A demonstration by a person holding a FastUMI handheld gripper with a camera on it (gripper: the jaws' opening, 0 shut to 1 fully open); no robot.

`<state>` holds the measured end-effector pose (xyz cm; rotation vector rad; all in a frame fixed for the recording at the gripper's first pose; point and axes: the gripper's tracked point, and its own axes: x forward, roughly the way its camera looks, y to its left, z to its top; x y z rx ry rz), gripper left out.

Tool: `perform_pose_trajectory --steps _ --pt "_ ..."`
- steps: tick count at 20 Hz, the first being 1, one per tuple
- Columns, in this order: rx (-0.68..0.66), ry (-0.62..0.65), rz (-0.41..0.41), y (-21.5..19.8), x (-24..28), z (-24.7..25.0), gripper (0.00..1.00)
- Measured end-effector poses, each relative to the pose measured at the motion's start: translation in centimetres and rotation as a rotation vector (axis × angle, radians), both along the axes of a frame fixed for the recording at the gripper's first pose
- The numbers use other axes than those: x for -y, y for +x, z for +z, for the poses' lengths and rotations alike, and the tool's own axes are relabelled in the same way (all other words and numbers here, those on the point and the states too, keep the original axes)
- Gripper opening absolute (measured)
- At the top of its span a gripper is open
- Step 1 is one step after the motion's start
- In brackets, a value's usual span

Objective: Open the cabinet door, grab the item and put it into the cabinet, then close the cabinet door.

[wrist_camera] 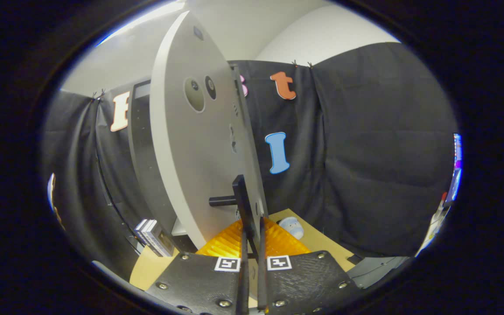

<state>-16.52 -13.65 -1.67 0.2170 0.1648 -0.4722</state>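
Jaws seemingly clamped on the cabinet door's handle (239,199); white item (291,226) lies beyond.

cabinet door (182,144): smooth matt grey panel | handle (239,197): matt black | counter (322,240): matt wood-look | ribbed thing (234,243): glossy orange plastic

tool (252,227) fingers nearly closed, narrow slit between them, pinched on the thin dark handle plate (244,203) at the cabinet door (190,144) edge. Fingers run straight ahead and up to the handle; both appear to touch it.
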Motion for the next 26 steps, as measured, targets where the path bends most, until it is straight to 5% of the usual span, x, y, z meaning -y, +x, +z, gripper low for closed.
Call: perform_pose_trajectory --steps 9,20,26 --pt "-0.037 -0.048 0.067 -1.9 3.8 -0.3 0.02" --pt "-0.142 -0.141 -0.165 -7.7 9.8 -2.3 0.02" --pt "-0.115 -0.151 -0.111 -6.6 6.0 -2.7 0.02"
